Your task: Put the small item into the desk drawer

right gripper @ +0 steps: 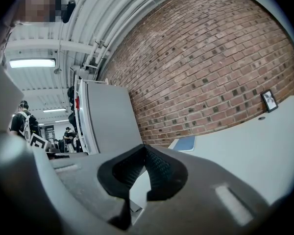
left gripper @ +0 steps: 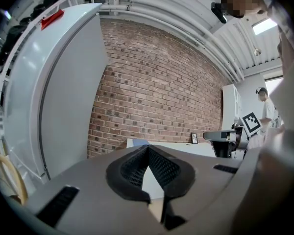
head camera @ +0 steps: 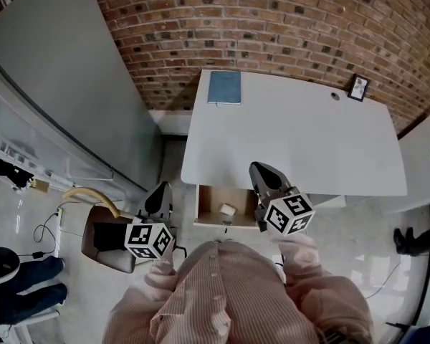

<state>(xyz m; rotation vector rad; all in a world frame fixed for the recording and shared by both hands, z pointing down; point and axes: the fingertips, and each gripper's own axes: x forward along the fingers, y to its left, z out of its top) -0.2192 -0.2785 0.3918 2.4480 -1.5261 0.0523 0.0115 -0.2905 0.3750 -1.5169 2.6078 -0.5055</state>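
Though only head view shows it, item (head camera: 227,209) lies in drawer (head camera: 209,199).

No legible text, label, number or sign in any view.

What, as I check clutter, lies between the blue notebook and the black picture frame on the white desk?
Bare white desk, save a small dark spot beside the picture frame, in head view.

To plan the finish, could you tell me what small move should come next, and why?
Probably push the open drawer shut with the right gripper: the small white item already lies inside, and that gripper is shut and empty.
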